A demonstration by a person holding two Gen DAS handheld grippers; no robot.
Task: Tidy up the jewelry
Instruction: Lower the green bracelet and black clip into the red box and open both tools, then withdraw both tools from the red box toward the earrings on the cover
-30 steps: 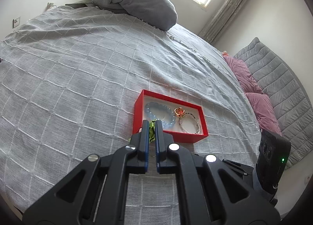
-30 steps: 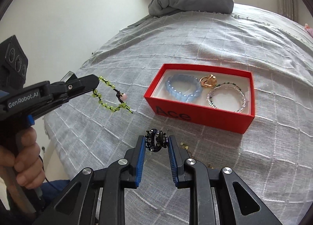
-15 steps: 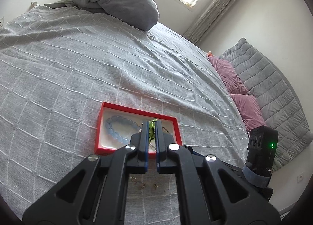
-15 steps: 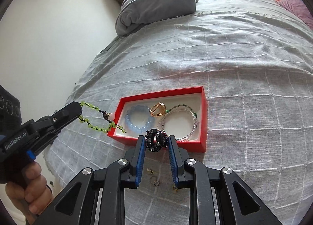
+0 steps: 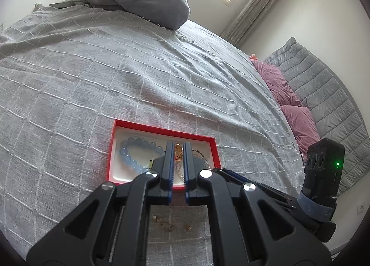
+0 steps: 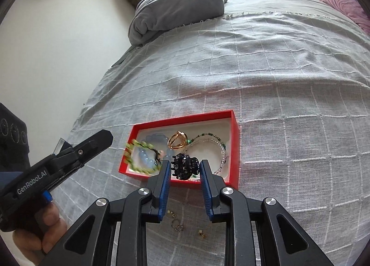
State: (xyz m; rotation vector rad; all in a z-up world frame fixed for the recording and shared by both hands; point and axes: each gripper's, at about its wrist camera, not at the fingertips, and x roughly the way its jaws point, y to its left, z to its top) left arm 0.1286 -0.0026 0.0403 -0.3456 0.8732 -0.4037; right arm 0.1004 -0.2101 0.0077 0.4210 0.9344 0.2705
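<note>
A red box [image 5: 211, 143] [image 6: 234, 125] lies on the grey bedspread and holds a blue bead bracelet [image 5: 129, 155], a gold ring [image 6: 177, 140] and a clear bead bracelet [image 6: 218, 148]. My left gripper [image 5: 178, 148] [image 6: 108, 135] is open above the box's near left edge. A green bead bracelet [image 6: 138, 156], blurred, is dropping into the box just beyond the left gripper's tip. My right gripper [image 6: 185, 168] is shut on a black claw hair clip [image 6: 185, 166] over the box's near edge.
Small earrings and rings [image 6: 177, 225] [image 5: 167, 224] lie loose on the bedspread in front of the box. A rolled grey duvet [image 6: 175, 13] lies at the bed's far end. Pink pillows [image 5: 293, 113] and a quilted grey cushion [image 5: 335, 104] are at the right.
My left gripper opened a little and let go of the green bracelet, which is falling into the box. Both grippers moved closer over the box; the hair clip stayed gripped.
</note>
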